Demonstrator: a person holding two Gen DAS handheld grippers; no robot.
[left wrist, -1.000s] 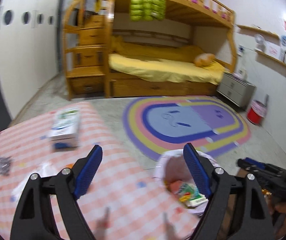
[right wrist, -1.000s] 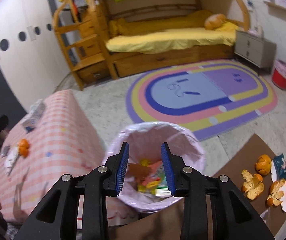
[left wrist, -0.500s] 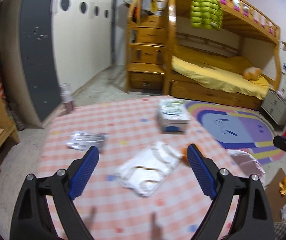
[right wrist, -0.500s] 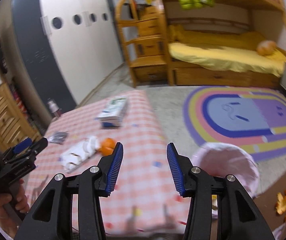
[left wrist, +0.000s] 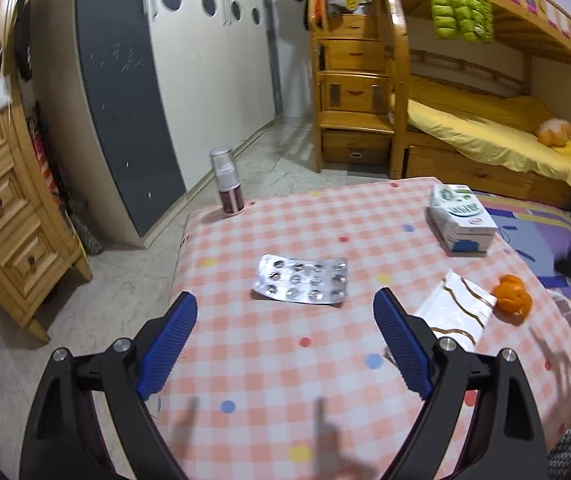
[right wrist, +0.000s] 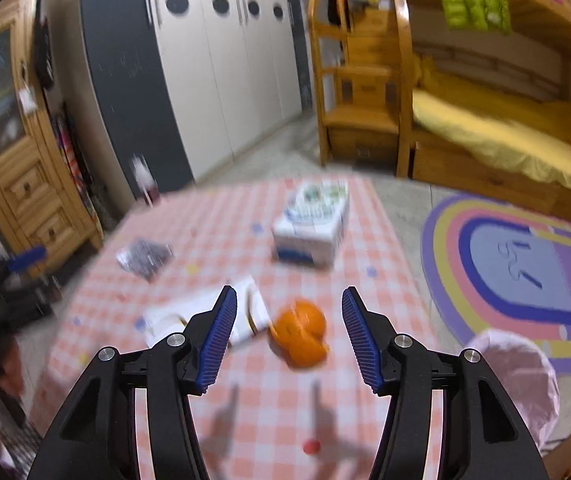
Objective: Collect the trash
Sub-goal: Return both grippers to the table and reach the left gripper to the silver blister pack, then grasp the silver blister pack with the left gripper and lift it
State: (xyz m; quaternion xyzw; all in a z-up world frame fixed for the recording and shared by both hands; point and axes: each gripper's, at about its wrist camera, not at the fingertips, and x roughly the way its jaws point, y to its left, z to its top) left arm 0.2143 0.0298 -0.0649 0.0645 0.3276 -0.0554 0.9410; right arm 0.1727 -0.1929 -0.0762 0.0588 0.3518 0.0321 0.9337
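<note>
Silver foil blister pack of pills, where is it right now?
The silver foil blister pack lies flat on the pink checkered tablecloth, centred just ahead of the open left gripper; the white gold-striped wrapper lies to its right.

left gripper (left wrist: 285, 344) hovers with its jaws spread wide; right gripper (right wrist: 289, 336) hovers too, jaws parted, holding nothing.

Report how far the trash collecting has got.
Done: cannot tell; the pink-lined bin hides its contents. In hand: nothing; left claw and right claw are open, the right lined up on the orange peel. Left: blister pack, white wrapper, carton.
</note>
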